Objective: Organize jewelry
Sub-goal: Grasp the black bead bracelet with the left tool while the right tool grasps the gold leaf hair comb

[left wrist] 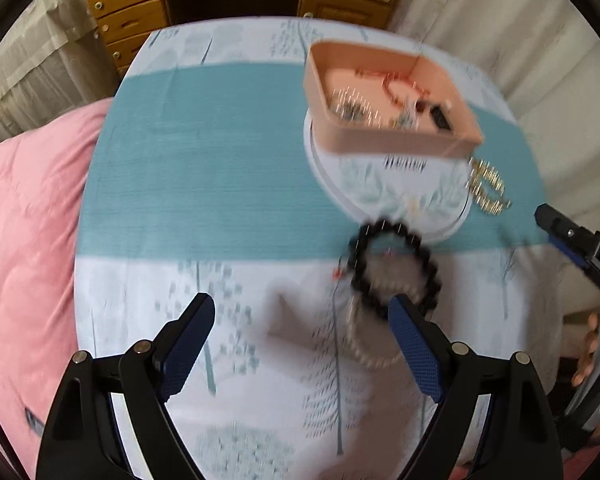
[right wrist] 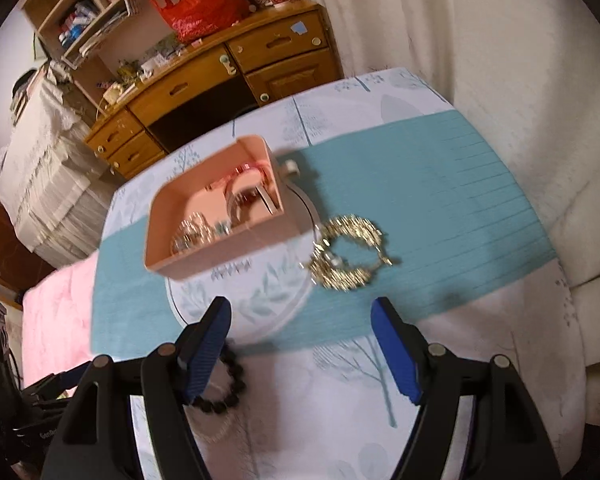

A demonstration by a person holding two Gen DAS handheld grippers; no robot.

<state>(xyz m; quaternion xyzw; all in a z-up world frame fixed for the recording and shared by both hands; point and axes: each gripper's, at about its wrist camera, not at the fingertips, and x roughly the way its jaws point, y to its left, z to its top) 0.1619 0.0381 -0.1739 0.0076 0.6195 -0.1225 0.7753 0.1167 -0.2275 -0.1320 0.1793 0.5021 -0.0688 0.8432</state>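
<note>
Two black grippers with blue-padded jaws fill the foreground of both wrist views. Left gripper [left wrist: 302, 322] has its jaws spread wide and holds nothing; it hovers over a tabletop [left wrist: 204, 168] covered in a white cloth with a teal band and tree prints. Just ahead of its right jaw lies a black beaded bracelet [left wrist: 396, 266], resting flat on the cloth, with a pale pearl bracelet [left wrist: 360, 340] overlapping it on the near side. Right gripper [right wrist: 300, 322] also has its jaws spread and empty. Ahead of it, on the teal band, lies a gold chain bracelet [right wrist: 348, 258] in a loose ring. Touching that bracelet's left side is a round white tin lid [right wrist: 260, 300] with a leaf print. On the lid's far part sits a pink open box [right wrist: 216, 208] holding several jewelry pieces, too blurred to tell apart. Behind the tabletop stands a wooden desk [right wrist: 204, 92] with drawers.
</note>
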